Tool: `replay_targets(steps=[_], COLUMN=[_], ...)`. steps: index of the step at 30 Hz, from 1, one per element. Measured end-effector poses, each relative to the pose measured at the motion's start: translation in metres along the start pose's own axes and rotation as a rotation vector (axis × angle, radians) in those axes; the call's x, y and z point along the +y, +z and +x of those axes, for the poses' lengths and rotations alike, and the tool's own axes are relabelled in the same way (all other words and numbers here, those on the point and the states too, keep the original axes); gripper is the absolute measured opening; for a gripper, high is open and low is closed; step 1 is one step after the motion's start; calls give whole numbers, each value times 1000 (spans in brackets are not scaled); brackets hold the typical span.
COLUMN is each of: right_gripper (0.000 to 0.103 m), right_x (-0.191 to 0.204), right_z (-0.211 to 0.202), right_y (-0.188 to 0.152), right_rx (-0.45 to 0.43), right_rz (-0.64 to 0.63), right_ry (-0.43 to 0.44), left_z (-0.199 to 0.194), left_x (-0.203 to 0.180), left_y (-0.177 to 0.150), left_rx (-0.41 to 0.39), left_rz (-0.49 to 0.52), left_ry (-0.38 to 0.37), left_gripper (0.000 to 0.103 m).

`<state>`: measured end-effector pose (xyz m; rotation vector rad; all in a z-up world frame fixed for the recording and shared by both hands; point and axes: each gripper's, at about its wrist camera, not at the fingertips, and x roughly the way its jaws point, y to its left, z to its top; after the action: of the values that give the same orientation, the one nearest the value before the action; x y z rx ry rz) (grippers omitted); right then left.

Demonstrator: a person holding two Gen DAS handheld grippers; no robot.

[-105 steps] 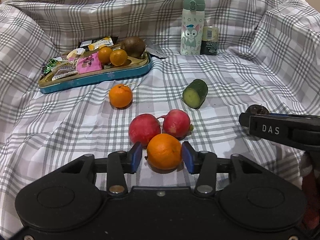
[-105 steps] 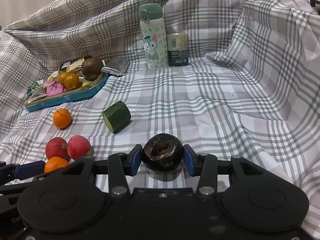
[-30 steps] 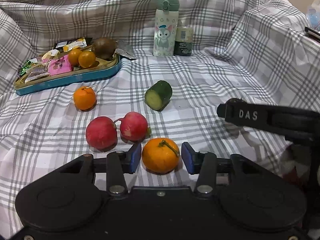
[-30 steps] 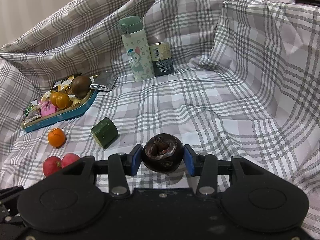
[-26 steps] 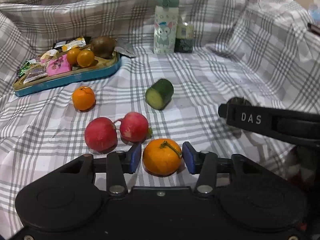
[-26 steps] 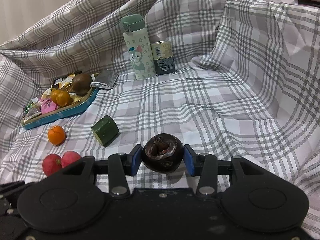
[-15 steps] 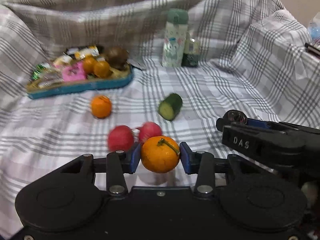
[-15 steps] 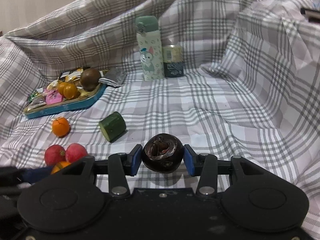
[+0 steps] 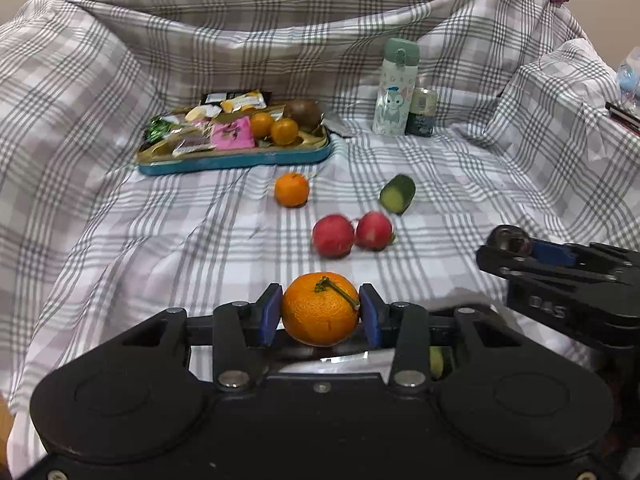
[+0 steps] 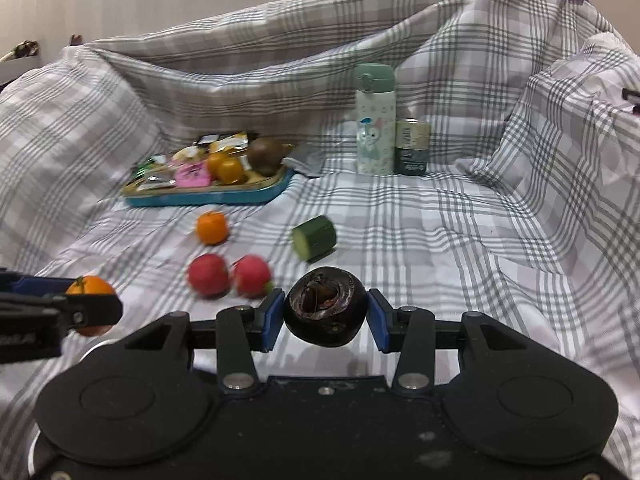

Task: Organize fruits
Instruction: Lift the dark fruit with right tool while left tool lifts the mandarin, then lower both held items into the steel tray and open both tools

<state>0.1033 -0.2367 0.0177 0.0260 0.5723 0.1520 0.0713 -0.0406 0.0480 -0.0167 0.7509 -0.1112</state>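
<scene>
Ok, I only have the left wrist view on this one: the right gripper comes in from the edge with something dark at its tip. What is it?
Observer: A round near-black fruit with a ragged opening facing the camera, orange-brown inside.
Operator: Is it actually gripped?
Observer: Yes. The blue pads of the right gripper press on both its sides.
Operator: Is other produce touching it?
Observer: No. The cucumber piece lies beyond it on the checked cloth, apart.
</scene>
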Motion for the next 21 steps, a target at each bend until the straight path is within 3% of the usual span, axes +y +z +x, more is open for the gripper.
replay_targets(steps=[10, 21], right_gripper=[46, 46], right_x=[15, 45], right_z=[-62, -66], right_y=[-44, -77], right_rx=[113, 228], right_rz=[29, -21], right_ry=[63, 133], left_z=[-10, 13], left_x=[-3, -7], left_y=[-32, -32], left_rx=[84, 115], left_rz=[18, 15], left_ry=[-4, -5], left_gripper=[50, 50])
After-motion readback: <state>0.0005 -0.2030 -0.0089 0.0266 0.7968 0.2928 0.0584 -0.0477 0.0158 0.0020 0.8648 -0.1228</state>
